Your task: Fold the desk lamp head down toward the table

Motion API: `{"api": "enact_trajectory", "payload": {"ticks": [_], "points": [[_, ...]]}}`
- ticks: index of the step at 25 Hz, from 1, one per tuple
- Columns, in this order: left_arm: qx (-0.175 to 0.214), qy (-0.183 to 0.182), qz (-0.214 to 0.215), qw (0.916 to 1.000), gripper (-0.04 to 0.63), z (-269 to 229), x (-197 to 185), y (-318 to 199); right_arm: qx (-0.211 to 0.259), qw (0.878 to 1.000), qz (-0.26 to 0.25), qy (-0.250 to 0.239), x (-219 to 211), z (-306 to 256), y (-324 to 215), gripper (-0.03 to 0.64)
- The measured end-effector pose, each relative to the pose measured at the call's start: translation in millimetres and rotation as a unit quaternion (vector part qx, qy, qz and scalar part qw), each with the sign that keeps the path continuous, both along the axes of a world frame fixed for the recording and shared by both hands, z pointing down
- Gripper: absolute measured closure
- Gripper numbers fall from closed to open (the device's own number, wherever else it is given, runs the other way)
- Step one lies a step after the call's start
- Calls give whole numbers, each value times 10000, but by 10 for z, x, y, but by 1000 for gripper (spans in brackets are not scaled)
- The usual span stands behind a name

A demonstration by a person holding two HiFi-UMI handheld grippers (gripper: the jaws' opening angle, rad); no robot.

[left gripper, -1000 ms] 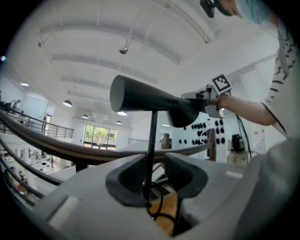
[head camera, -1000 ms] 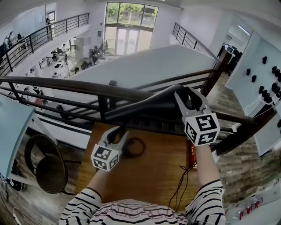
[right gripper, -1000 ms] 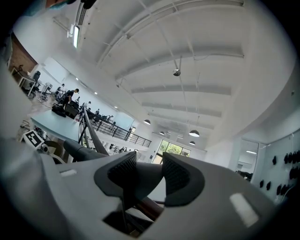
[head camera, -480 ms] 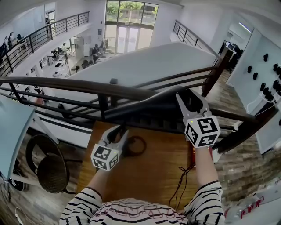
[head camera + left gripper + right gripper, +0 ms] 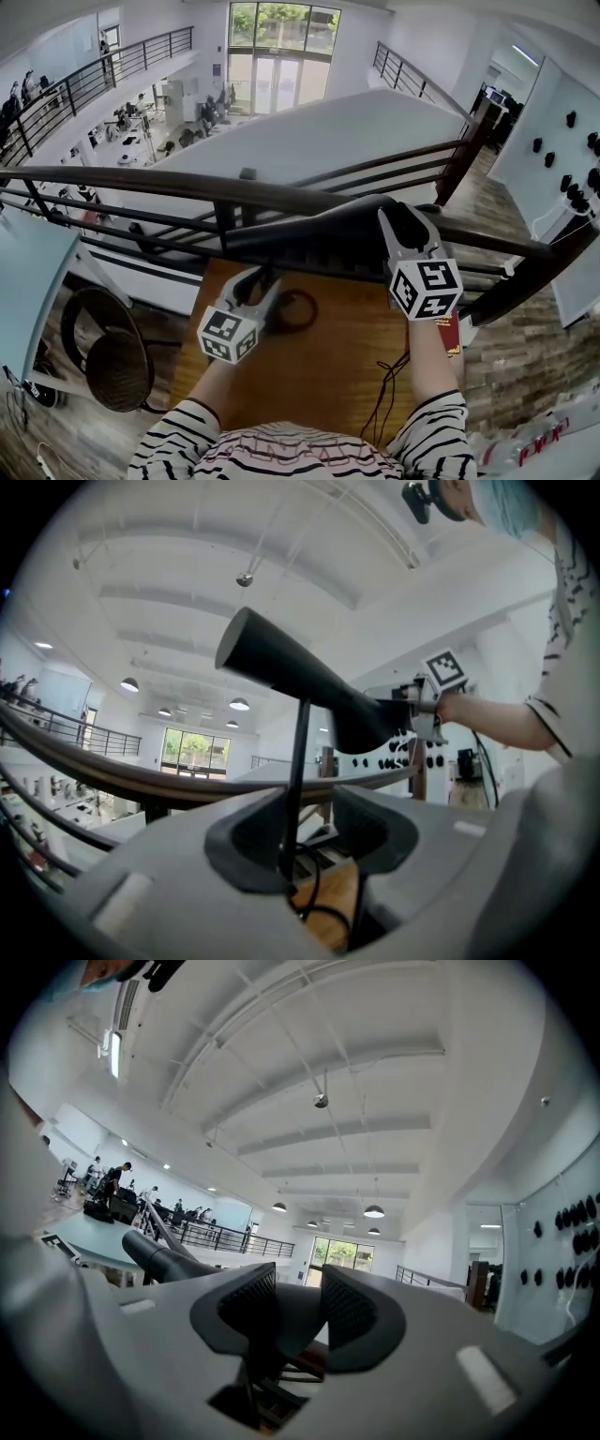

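Right gripper (image 5: 405, 217), head view: clamped across the wide end of the lamp head (image 5: 309, 234), above the far edge of the tabletop (image 5: 309, 384); grip set at the free end, probably for leverage in pressing the head down.
Left gripper (image 5: 262, 279), head view: low near the far edge of the tabletop, left of centre, at the lamp's foot; likely placed there to keep the lamp from tipping.
Lamp head, head view: raised, running along the far edge in front of the railing (image 5: 141, 181); not yet folded toward the tabletop.
Stem (image 5: 298, 752), left gripper view: upright between the jaws, against one pad and clear of the other; jaws just opened a little, so braced rather than pinched.
Lamp head, left gripper view: slanting overhead, wide end held in the right gripper.
Jaws, right gripper view: just closed further, both ribbed pads pressed on the dark shell filling the gap.
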State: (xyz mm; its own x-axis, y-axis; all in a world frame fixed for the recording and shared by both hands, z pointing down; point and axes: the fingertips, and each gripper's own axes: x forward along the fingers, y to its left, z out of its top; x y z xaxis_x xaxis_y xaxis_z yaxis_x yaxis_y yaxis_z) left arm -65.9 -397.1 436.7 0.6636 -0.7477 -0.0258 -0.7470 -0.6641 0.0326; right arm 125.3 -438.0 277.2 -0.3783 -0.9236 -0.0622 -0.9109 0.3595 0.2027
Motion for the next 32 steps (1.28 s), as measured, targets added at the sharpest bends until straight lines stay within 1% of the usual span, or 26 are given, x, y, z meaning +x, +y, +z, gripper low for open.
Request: {"api": "enact_trajectory", "payload": {"ticks": [5,12,17,21,32], "points": [[9,-69,112,9999,418,12,35,42,-282,9993,14,-263,33,299,34,477],[1,-50,183,9998,389,-15,53,74,-903,9946,-145,-482,-35,814,84,469],[-4,80,318,9995,343,1,81,105,-1258,9899,-265,-599,-118,1151,100,469],[-15,110,346,9993,333,-14,88,119,-1509,9858,-361,-639,-203,1347,122,469],[-22,179,403,9990,294,-28,78,152,-1841,9774,-579,-858,-502,1712,163,477]]}}
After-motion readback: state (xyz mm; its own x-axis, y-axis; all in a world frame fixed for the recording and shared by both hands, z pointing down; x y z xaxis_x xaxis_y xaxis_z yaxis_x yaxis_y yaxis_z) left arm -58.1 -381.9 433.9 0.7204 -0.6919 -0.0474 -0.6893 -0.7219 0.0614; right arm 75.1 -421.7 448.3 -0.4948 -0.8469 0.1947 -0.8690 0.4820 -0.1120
